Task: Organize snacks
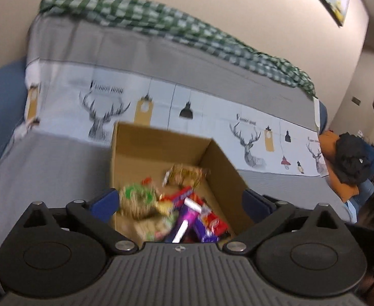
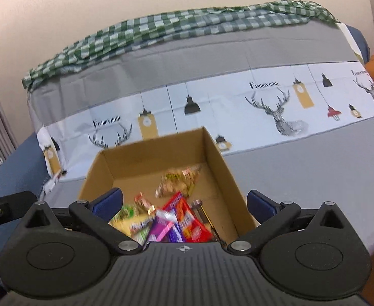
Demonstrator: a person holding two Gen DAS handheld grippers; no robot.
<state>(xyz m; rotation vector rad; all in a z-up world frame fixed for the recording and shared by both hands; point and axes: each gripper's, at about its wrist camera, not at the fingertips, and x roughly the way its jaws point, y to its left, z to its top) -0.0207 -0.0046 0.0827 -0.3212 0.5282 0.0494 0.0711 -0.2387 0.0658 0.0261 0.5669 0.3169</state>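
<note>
left gripper gapes wide, holding nothing; the cardboard box of snacks lies at twelve o'clock, just below. right gripper likewise wide and empty, snacks at twelve, equally near.

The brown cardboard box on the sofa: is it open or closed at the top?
Open. The brown cardboard box shows its inner walls and floor, with colourful snack packets lying inside.

Open brown corrugated cardboard box with matt walls, glossy crinkled plastic snack wrappers, soft grey printed cloth sofa cover, green-checked woven cloth, matt black ribbed plastic gripper body
</note>
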